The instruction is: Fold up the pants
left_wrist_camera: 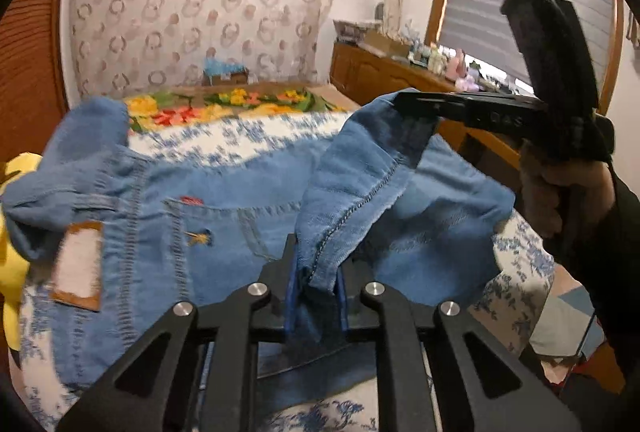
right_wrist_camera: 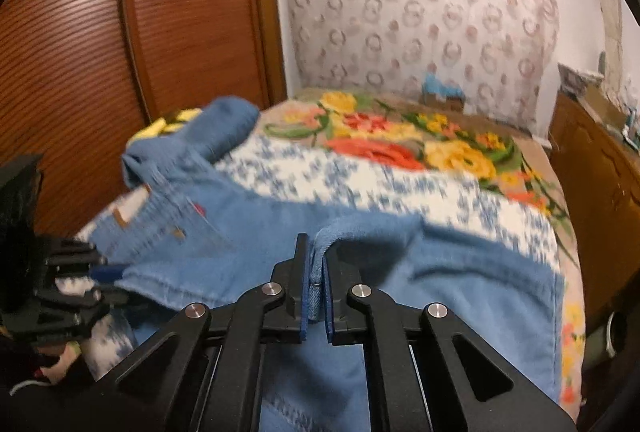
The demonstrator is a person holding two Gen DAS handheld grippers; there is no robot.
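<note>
Jeans (left_wrist_camera: 224, 232) lie lengthwise along the bed's near edge; left gripper (left_wrist_camera: 316, 284) and right gripper (right_wrist_camera: 318, 284) each clamp a hem, waistband lying leftward.

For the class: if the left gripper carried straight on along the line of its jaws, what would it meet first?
The left gripper is shut on the jeans, so the denim bunched just ahead comes first; beyond that, probably the blue-and-white bedspread, though depth is unclear.
</note>
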